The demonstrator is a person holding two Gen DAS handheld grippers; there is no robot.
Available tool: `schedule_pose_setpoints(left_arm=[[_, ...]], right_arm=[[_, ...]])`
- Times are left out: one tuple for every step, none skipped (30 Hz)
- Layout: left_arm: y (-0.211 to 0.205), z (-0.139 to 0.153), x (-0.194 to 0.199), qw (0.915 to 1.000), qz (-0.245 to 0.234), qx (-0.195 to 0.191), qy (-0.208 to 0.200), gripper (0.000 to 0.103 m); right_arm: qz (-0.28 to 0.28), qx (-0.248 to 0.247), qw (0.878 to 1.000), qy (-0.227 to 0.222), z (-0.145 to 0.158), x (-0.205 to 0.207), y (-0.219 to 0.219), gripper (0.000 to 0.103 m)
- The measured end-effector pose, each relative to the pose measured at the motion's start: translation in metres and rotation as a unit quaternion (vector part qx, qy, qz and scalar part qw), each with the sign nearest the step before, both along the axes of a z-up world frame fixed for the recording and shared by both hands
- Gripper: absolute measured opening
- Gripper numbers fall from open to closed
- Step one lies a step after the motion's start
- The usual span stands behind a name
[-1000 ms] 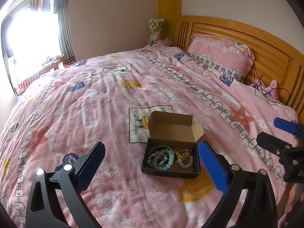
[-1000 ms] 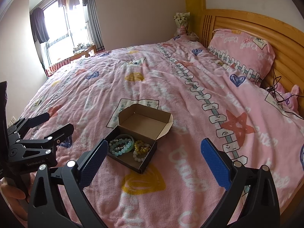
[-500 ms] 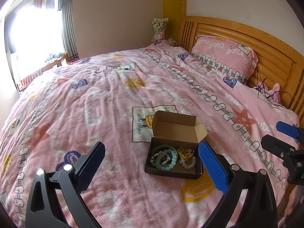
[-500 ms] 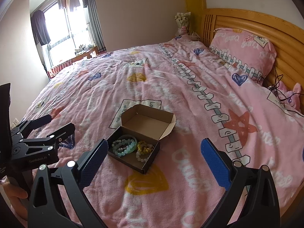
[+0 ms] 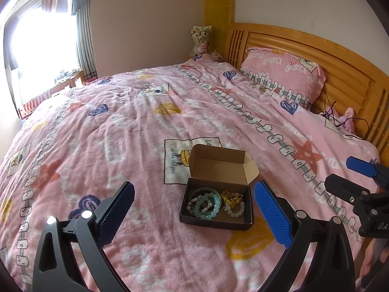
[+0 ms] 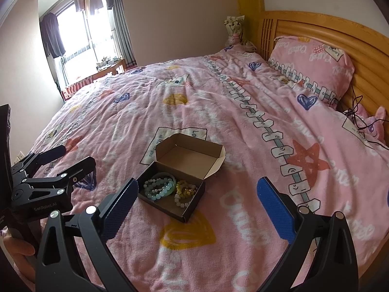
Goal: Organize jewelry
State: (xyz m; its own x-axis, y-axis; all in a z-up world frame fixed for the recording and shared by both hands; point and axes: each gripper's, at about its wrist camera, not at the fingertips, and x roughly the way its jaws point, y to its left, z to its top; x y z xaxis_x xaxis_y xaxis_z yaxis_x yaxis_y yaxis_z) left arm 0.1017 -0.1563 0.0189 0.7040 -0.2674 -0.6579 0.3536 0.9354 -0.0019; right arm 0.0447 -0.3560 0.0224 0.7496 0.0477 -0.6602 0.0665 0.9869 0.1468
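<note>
Grippers hung low over the bed, both spread wide and holding nothing. The left gripper (image 5: 194,209) pointed at the box (image 5: 216,204), which lay between its fingers in its view; the right gripper (image 6: 197,202) hovered just beside it, nearer the headboard (image 6: 340,39). The box sat open on the pink blanket (image 5: 121,133), flap up, with bracelets (image 5: 205,203) inside: pale green beads to the left, yellow and white ones, perhaps tangled, to the right. A pillow (image 5: 284,70) leaned on the headboard; a window (image 6: 80,48) glared beyond.

Open cardboard box (image 5: 216,204) on the bed holds beaded bracelets (image 5: 206,203)
</note>
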Motion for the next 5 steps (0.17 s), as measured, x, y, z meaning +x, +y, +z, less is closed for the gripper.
schedule_pose_setpoints(left_arm=[[0.0002,-0.0004,0.0004,1.0000,0.002,0.002,0.000,0.097],[0.0011,-0.0005,0.0014,1.0000,0.004,0.002,0.001,0.097],[0.0013,-0.0006,0.0010,1.0000,0.004,0.000,0.002,0.097],[0.0023,-0.0005,0.0017,1.0000,0.004,-0.003,0.004,0.097],[0.0028,-0.0003,0.0011,1.0000,0.004,-0.004,0.004,0.097]], right_arm=[[0.000,0.000,1.000,0.000,-0.0003,0.0004,-0.0002,0.096],[0.000,0.000,1.000,-0.001,0.0001,0.0008,-0.0004,0.096],[0.000,0.000,1.000,0.000,-0.0004,0.0004,-0.0002,0.096],[0.000,0.001,1.000,0.000,-0.0001,0.0009,-0.0004,0.096],[0.000,0.000,1.000,0.000,-0.0004,0.0005,-0.0001,0.096]])
